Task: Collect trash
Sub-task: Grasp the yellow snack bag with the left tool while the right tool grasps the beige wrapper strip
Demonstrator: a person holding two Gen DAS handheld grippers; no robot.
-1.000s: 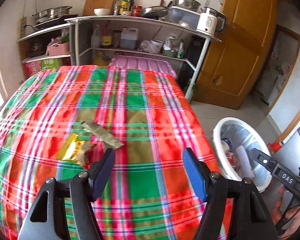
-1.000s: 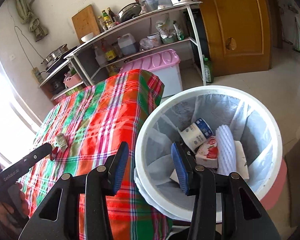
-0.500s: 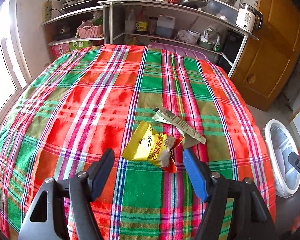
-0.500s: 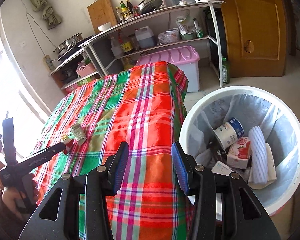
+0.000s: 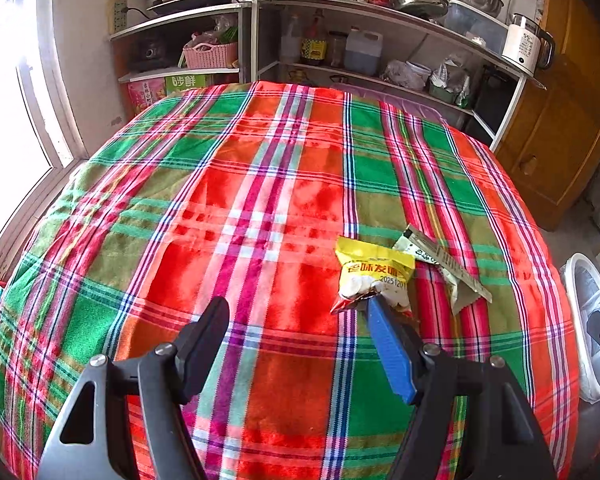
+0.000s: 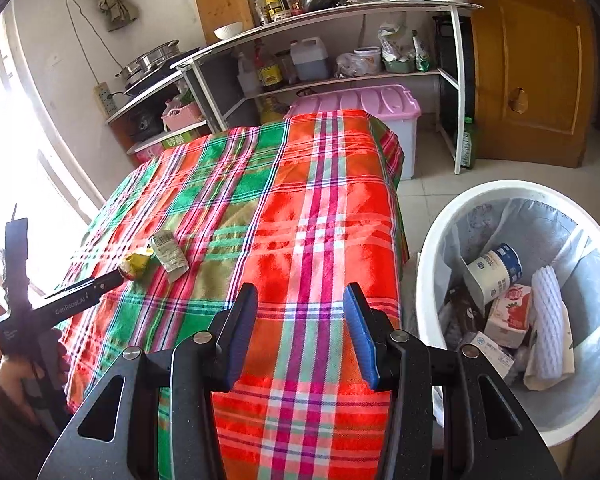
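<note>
A yellow snack wrapper lies on the plaid tablecloth, with a pale torn packet just right of it. My left gripper is open and low over the cloth; its right fingertip touches the wrapper's near edge, and the wrapper lies right of the gap. In the right wrist view the wrapper and packet lie at the left gripper's tip. My right gripper is open and empty above the table's near right part, beside the white trash bin.
The bin holds a cup, a red carton and a white foam sleeve. It also shows at the right edge in the left wrist view. Shelves with bottles and pots, a pink-lidded box and a wooden door stand behind the table.
My left gripper has swung left and dropped toward the wrapper, which now sits at its right fingertip. My right gripper has moved from over the bin to over the table edge.
</note>
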